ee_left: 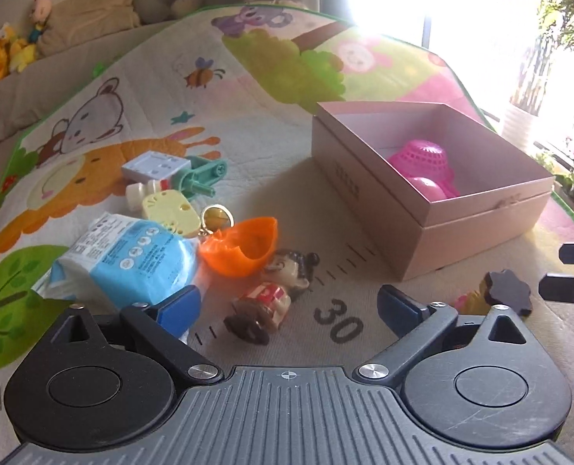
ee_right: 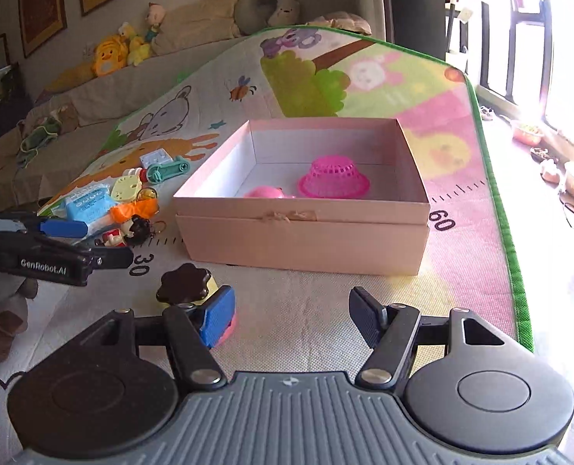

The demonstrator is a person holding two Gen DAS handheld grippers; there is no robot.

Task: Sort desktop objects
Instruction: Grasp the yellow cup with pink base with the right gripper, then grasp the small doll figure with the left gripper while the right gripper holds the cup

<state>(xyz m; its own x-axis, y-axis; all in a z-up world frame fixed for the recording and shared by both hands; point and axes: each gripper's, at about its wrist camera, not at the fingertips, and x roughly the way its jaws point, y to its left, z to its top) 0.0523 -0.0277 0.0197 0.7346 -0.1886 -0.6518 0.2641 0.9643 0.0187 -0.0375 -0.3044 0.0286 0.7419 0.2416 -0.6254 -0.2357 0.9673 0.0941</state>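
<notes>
Left cluster on the play mat (ee_left: pixel 162 89): blue tissue pack (ee_left: pixel 131 259), pale yellow perforated disc (ee_left: pixel 166 205) just behind it, white block (ee_left: pixel 155 166) and teal plastic toy (ee_left: pixel 201 172) further back, touching each other. Gold-rimmed keyring charm (ee_left: pixel 217 219) sits against the orange half-shell (ee_left: pixel 240 248). Doll figurine (ee_left: pixel 271 290) lies on its side just in front of the shell, beside the printed "30". Left gripper (ee_left: pixel 288 302) jaws wide open, holding nothing; figurine lies between the blue pads, not touched. Centre-right: open pink box (ee_right: pixel 302 232) on the mat, with an upside-down pink mesh basket (ee_right: pixel 333 178) and a pink rounded piece (ee_right: pixel 267 192) inside, near the front wall. Dark flower-shaped knob (ee_right: pixel 186 283) on a yellowish piece rests on the mat in front of the box's left corner. Right gripper (ee_right: pixel 292 317) jaws also wide open, empty; its left pad sits just beside that knob piece, contact unclear.
</notes>
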